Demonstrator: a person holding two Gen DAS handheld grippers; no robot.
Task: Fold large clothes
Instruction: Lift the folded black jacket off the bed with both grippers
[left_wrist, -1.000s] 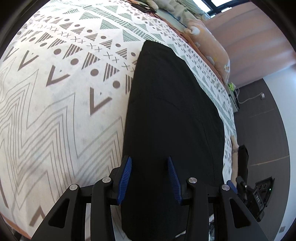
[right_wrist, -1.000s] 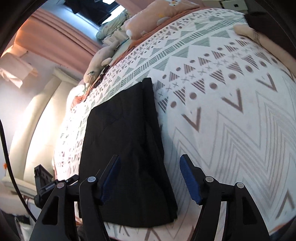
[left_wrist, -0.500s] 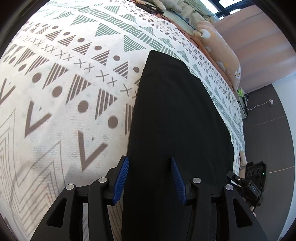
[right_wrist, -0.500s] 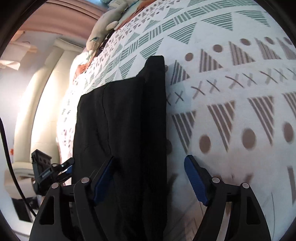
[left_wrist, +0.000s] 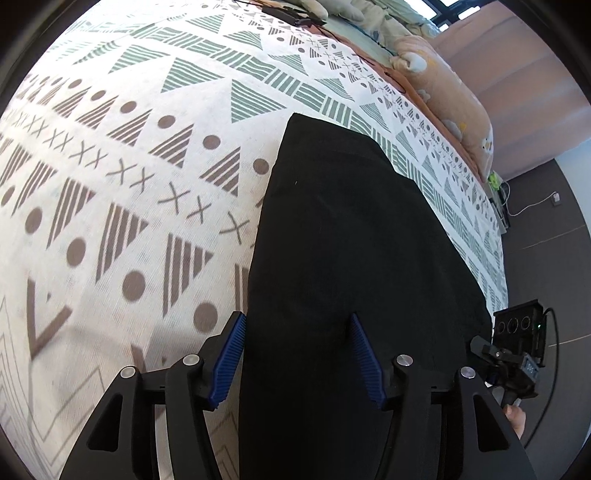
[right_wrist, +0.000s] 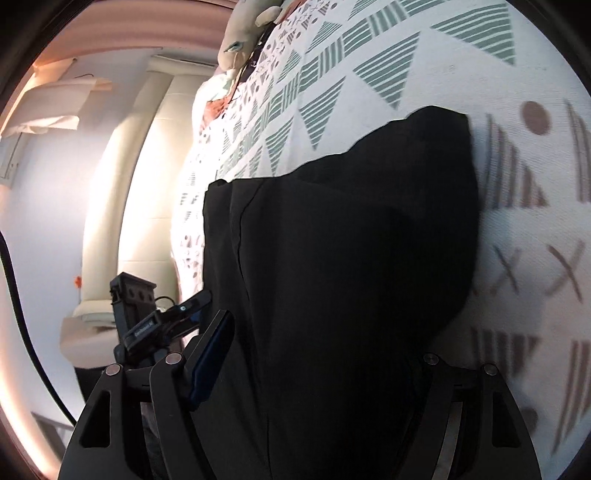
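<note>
A black garment (left_wrist: 351, 240), folded into a long strip, lies on the patterned bedspread (left_wrist: 129, 184). My left gripper (left_wrist: 297, 354) hovers over its near part and left edge. Its jaws are opening, with cloth under them and the blue pads (left_wrist: 229, 358) not pressing. In the right wrist view the same garment (right_wrist: 351, 240) fills the middle. My right gripper (right_wrist: 317, 362) stands wide and low around the garment's end. Its left pad (right_wrist: 210, 354) is clear of the cloth, and the right pad is hidden behind a black fold.
A pink plush pillow (left_wrist: 454, 96) and dark cables (left_wrist: 291, 14) lie at the bed's far side. Dark floor (left_wrist: 546, 229) runs beyond the bed's right edge. A cream padded headboard (right_wrist: 122, 184) and a plush toy (right_wrist: 243, 33) border the bed. Each view shows the other gripper's body (left_wrist: 517, 350) (right_wrist: 140, 314).
Both grippers have moved forward along the garment and closer to the bed. The left jaws have widened. The right view has tipped down, and black cloth now fills the space between its fingers.
</note>
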